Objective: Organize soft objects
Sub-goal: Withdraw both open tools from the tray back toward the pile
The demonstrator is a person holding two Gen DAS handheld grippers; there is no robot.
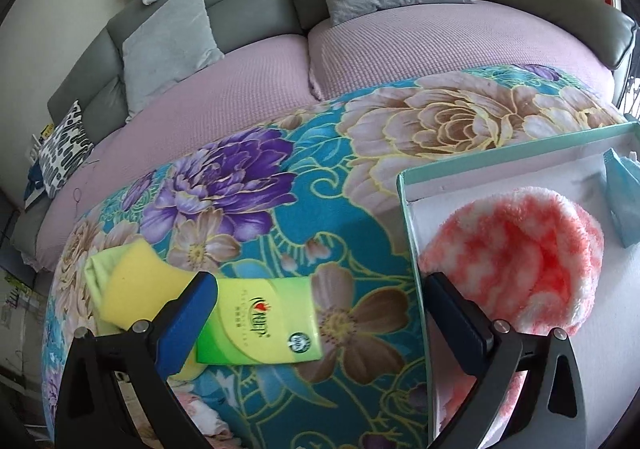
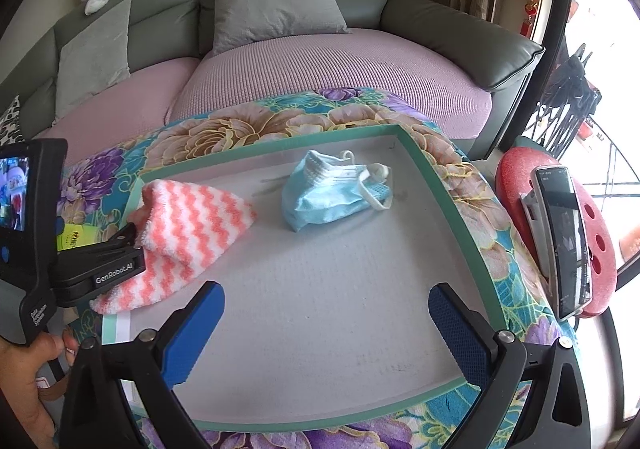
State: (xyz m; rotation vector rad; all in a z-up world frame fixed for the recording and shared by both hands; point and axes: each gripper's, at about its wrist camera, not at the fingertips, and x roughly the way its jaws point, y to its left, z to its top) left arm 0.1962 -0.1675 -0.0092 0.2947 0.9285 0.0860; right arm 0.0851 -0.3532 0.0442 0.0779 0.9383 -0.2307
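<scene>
**Soft items gathered in a shallow tray**

Both grippers hang spread and empty over a floral blanket (image 1: pixel 280 209). The left gripper (image 1: pixel 320 313) straddles the teal-rimmed tray (image 2: pixel 452 185) edge beside a pink-and-white cloth (image 2: pixel 192 225); the right gripper (image 2: pixel 326 325) hovers above the tray, where a blue face mask (image 2: pixel 332 193) lies. A tissue packet (image 1: pixel 264 321) and yellow sponge (image 1: pixel 136 289) rest outside.

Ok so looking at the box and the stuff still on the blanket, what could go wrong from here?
1. The striped cloth hangs over the box rim beside the left gripper; it may slide out or snag as the gripper leaves.
2. The tissue pack partly overlaps the yellow sponge, so gripping one may drag the other.
3. The face mask has loose ear loops that could catch on the open right gripper.
</scene>
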